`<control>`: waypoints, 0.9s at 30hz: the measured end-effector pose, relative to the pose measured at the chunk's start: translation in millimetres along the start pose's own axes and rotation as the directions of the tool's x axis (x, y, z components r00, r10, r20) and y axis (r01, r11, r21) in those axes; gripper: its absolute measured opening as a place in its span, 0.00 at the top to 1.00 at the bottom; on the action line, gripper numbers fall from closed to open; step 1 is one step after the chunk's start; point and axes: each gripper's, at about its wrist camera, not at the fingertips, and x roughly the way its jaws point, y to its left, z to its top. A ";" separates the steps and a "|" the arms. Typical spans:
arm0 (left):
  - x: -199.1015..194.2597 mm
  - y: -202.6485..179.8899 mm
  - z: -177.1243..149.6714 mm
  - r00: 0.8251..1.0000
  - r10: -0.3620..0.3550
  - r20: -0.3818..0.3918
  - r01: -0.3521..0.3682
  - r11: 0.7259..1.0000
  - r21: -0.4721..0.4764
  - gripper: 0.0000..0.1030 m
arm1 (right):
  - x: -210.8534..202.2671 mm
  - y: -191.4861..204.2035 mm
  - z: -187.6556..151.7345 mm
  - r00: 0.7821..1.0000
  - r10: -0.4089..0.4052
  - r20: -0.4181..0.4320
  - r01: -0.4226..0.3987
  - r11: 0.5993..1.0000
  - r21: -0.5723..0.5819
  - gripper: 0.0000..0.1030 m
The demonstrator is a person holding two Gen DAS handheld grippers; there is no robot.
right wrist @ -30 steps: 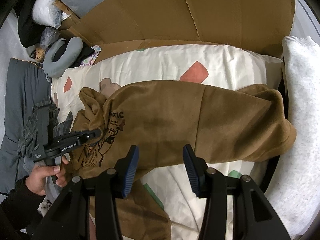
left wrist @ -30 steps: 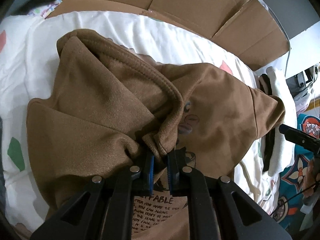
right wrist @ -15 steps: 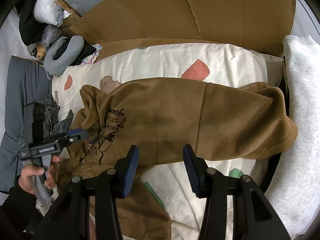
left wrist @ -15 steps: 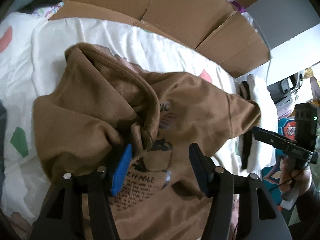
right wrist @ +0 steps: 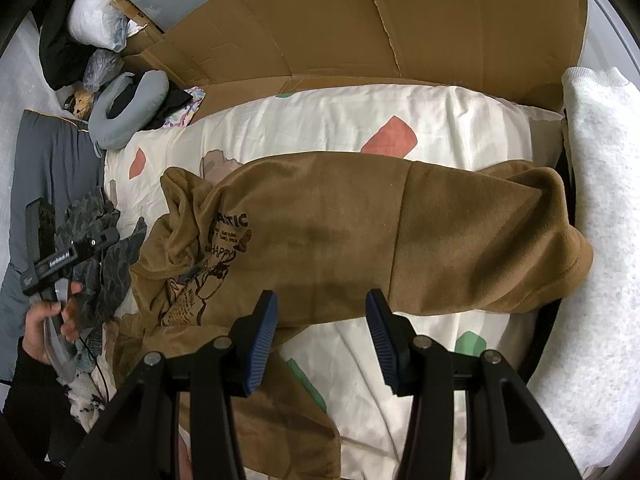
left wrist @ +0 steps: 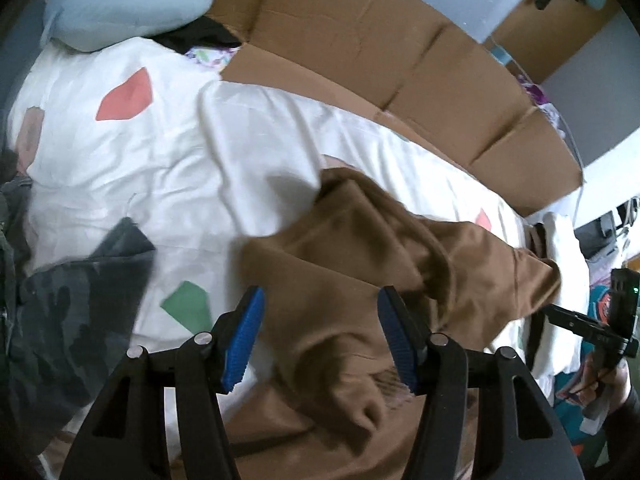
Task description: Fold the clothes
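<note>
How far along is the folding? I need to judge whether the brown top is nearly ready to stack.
Partly done. The brown sweatshirt lies across the patterned sheet with one side already turned over its printed front. Nothing is in hand: the left tool and right tool are both open, hovering over the fabric. Left to do: the bunched end by the print and the loose part trailing toward the camera remain unfolded.

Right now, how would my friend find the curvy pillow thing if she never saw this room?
Start at the big white sheet with coloured patches, backed by brown cardboard. Go to its far left corner, where the sheet meets a dark grey blanket. The neck pillow lies there: pale blue-grey, bent like a horseshoe, unlike the flat clothes nearby.
</note>
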 end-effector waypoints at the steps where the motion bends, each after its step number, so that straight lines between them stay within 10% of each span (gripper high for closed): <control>1: 3.3 2.3 0.5 1.000 0.008 0.002 -0.008 1.000 -0.001 0.42 | 0.9 -0.6 0.1 1.000 -0.001 -0.002 0.001 1.000 0.001 0.58; 27: 94.0 32.4 10.4 0.982 0.176 -0.071 -0.165 0.978 0.130 0.44 | 22.0 -6.8 11.4 0.999 -0.026 -0.041 0.025 1.000 -0.008 0.58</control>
